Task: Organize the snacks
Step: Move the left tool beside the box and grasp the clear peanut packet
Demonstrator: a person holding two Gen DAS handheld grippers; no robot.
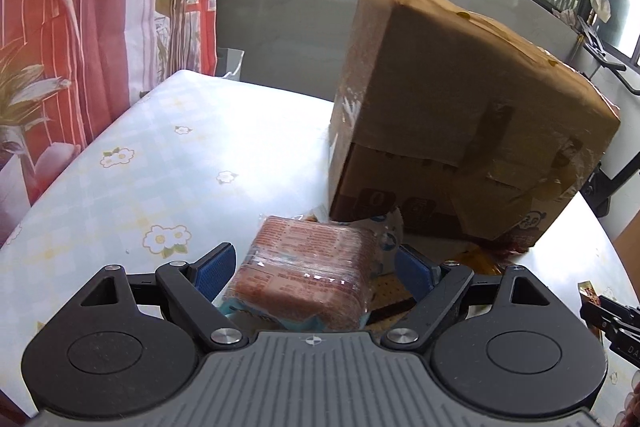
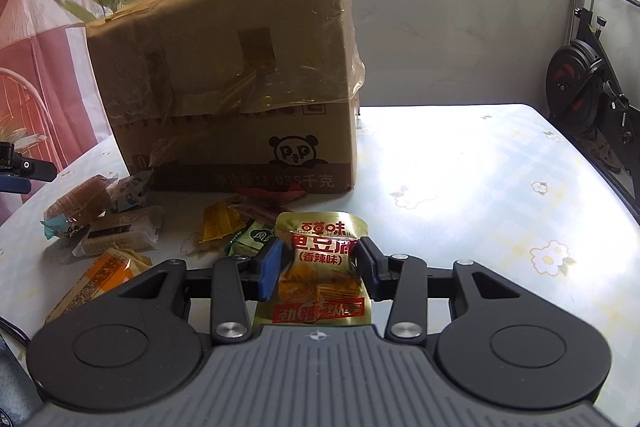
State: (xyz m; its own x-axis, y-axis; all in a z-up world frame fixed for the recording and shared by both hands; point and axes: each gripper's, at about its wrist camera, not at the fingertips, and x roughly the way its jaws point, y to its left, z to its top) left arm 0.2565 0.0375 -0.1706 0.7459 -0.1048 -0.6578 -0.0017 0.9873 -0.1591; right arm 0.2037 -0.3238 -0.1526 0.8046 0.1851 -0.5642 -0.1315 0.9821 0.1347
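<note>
On the left, the left gripper [image 1: 314, 269] hangs over the flowered tablecloth [image 1: 160, 163] with its blue pads [image 1: 214, 273] spread wide around a clear-wrapped reddish-brown cake [image 1: 304, 277]; the left pad stands just clear of the wrapper, and whether the right pad touches it cannot be told. Just behind that cake stands a taped cardboard box [image 1: 460, 99], which the right wrist view shows with a panda print low on its front. From the right wrist view, a loose heap of snacks lies on the cloth before the box: another wrapped round cake [image 2: 78, 203] at far left, a pale wafer pack [image 2: 124, 233] beside it, an orange packet [image 2: 96, 277] nearer the camera, then a yellow sachet [image 2: 218, 225] and a green sachet [image 2: 250, 241]. Right of these, the right gripper [image 2: 320, 267] has its two pads pressed on the sides of a gold tofu-snack pouch [image 2: 320, 259], pinching it at the waist so the foil puckers. Farther right the cloth lies bright in the sun, and an exercise bike [image 2: 584, 95] stands beyond the table edge.
</note>
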